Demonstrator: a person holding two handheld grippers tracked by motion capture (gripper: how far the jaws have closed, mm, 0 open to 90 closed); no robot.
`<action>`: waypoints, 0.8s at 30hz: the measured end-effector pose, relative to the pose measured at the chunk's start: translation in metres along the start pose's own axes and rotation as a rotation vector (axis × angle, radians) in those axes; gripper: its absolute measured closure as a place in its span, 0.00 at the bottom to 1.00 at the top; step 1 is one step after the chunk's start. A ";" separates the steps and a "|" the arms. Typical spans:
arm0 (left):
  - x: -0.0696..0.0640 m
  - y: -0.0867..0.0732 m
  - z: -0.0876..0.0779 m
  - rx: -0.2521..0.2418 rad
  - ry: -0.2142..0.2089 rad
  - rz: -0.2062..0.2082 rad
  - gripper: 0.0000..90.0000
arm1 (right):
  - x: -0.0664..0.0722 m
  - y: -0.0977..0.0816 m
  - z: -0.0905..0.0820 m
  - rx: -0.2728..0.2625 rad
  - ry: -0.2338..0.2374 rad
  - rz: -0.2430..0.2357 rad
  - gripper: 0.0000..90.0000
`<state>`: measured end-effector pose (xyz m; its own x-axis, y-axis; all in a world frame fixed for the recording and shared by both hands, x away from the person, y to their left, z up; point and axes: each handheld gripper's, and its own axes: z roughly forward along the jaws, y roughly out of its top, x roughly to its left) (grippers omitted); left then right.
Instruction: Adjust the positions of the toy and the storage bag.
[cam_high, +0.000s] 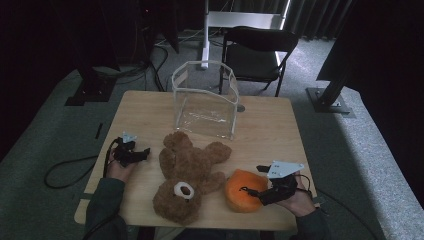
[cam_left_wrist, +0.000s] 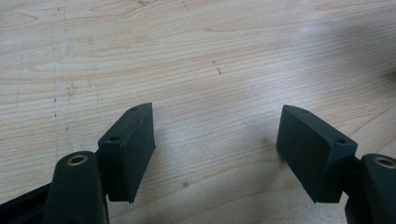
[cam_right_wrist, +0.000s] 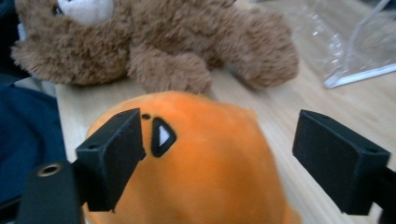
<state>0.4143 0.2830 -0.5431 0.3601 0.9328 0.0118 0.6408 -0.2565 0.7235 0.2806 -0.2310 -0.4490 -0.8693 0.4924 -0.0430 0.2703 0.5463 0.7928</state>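
Landmark: the brown teddy bear (cam_high: 187, 175), lying face up on the wooden table (cam_high: 270, 132) with its head toward the person's edge and its legs pointing away.

Orange plush toy (cam_high: 243, 190): on the table just to the right of the bear's head, close to the bear's nearer arm. In the right gripper view its rounded orange body (cam_right_wrist: 196, 163) shows a small black-and-white eye patch, with the bear's paw (cam_right_wrist: 170, 72) just behind it.

Right gripper (cam_high: 256, 186): held in the person's right hand (cam_high: 297, 200), on the far side of the orange plush toy from the bear. Its jaws are spread wide and straddle the toy; one black pad lies against the toy's left flank (whether it actually presses there is hard to tell), the other stands clear of the fabric.

Left gripper (cam_high: 140, 154): held in the left hand (cam_high: 120, 167), left of the bear's legs and a little apart from them. In the left gripper view (cam_left_wrist: 215, 154) its jaws are spread apart over bare wood, with nothing between them.

Clear plastic box (cam_high: 205, 100): upright beyond the bear's feet, toward the far edge of the table; its transparent wall (cam_right_wrist: 345, 42) shows behind the bear in the right gripper view.

Black chair (cam_high: 257, 50): on the floor past the box, farther from the bear still.
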 end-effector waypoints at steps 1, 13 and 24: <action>0.000 0.000 0.000 0.000 0.000 0.000 0.32 | 0.000 -0.001 0.003 0.008 -0.002 0.005 0.14; 0.000 0.000 0.000 0.000 0.000 0.000 0.32 | 0.003 -0.002 0.012 0.031 0.063 0.022 0.11; 0.000 0.000 0.000 0.000 0.000 0.000 0.32 | 0.000 -0.008 0.027 0.060 0.112 0.060 0.11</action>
<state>0.4142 0.2830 -0.5431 0.3598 0.9330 0.0115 0.6411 -0.2561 0.7235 0.2893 -0.2174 -0.4719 -0.8909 0.4481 0.0744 0.3444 0.5594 0.7539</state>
